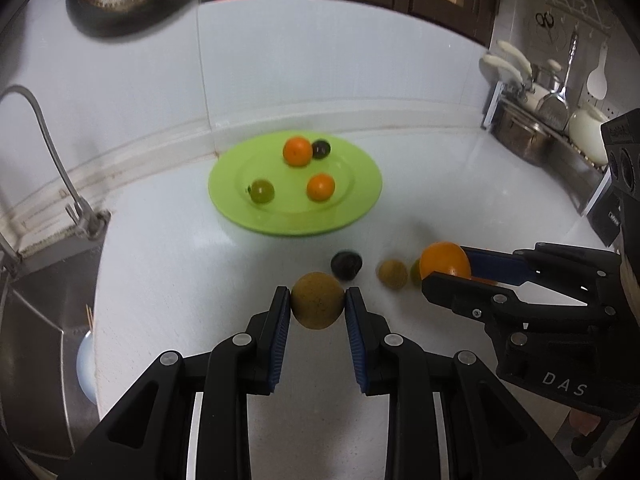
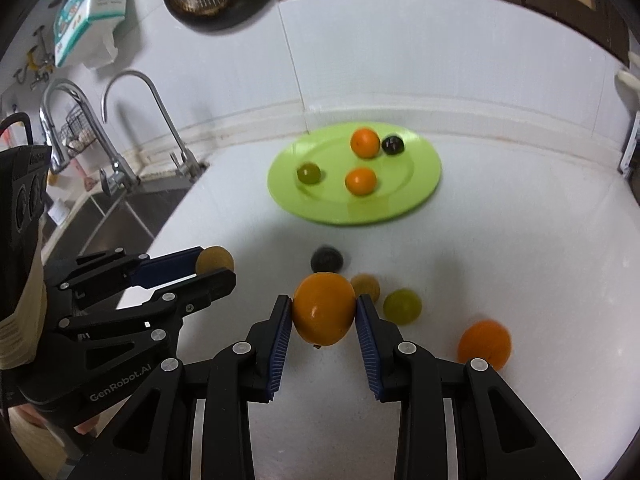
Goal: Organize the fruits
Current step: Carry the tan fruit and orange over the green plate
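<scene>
We see a round yellow-brown fruit (image 1: 317,300) and a larger orange (image 2: 324,309) held clear of the counter. On the green plate (image 1: 360,204), oranges sit at 12 and 4 o'clock, a dark fruit (image 1: 321,149) at 1, a green one (image 1: 262,191) at 8.

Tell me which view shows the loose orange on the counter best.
The right wrist view. The loose orange lies in the open on the counter, right of the right gripper, only its lower edge hidden by a finger. In the left wrist view the right gripper and its held orange hide nearly all of it.
</scene>
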Action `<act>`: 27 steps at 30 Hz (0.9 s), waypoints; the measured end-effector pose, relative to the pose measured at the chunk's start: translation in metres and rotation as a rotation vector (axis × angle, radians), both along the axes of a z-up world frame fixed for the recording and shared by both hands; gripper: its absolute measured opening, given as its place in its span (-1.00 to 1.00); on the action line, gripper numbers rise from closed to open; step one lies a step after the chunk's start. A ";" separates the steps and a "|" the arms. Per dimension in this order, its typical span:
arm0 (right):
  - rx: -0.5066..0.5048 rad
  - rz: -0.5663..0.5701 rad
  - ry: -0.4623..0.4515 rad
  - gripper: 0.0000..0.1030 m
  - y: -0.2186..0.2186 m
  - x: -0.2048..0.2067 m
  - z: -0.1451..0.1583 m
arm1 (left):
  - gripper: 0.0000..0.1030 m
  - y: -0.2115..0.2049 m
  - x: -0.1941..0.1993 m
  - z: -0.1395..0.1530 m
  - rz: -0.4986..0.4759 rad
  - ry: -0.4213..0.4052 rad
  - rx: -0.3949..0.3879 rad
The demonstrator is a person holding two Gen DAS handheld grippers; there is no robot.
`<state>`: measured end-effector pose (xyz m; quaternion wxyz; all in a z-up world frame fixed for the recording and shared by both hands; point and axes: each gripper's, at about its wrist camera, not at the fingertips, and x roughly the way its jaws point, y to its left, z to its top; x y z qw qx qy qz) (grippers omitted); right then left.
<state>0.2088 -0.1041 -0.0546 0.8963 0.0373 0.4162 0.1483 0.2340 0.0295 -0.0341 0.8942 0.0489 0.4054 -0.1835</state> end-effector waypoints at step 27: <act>0.025 -0.026 -0.149 -0.34 -0.002 0.068 0.063 | -0.46 0.006 0.061 0.052 0.038 -0.122 -0.034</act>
